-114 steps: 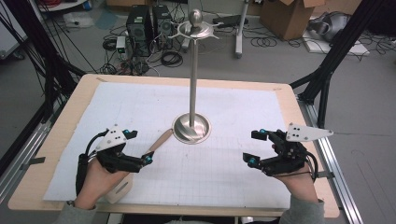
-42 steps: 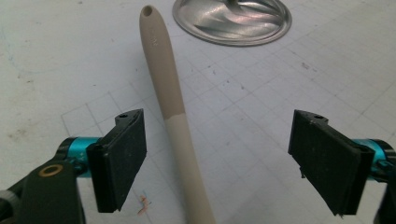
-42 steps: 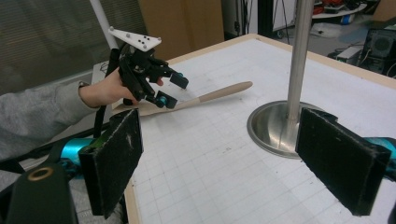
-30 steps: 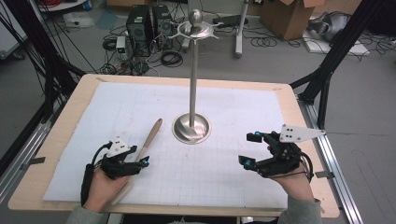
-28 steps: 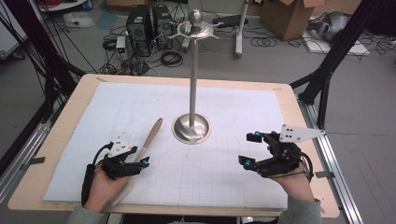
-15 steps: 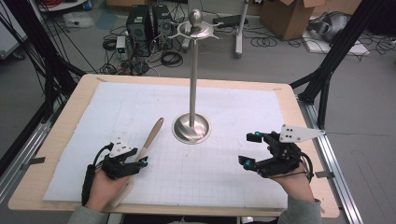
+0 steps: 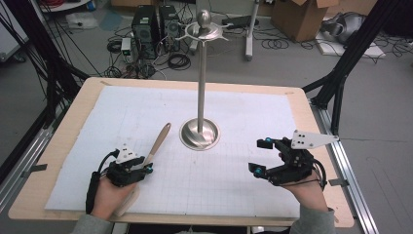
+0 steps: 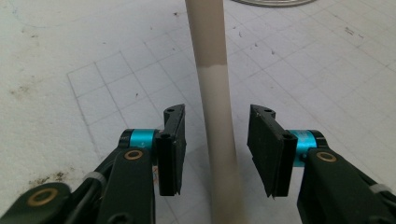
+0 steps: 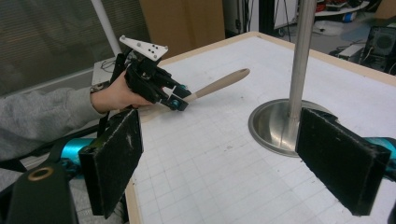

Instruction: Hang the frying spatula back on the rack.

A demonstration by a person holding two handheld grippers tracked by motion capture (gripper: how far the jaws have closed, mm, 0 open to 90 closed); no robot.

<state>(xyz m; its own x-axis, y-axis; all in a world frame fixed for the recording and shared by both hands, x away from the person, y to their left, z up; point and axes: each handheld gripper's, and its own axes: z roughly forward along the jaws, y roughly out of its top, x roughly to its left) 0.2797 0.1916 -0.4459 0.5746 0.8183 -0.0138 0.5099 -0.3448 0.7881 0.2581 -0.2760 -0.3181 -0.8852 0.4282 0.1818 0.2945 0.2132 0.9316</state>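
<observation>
A wooden utensil lies on the white gridded mat, its handle pointing away toward the steel stand. My left gripper sits low over the handle. The jaws have just been closing on either side of it, and a gap still shows at each pad, so the left gripper is open. My right gripper rests near the mat's right side, open and with nothing between its pads. In the right gripper view the left gripper straddles the utensil.
The stand has a round base at the mat's middle and a pronged top. The wooden table edge frames the mat. Beyond the table, cables, computer cases and cardboard boxes sit on the floor.
Since the earliest frame my left gripper has drawn back toward the near edge and the utensil's far tip has shifted up and left. Over the last second both hands hold still.
</observation>
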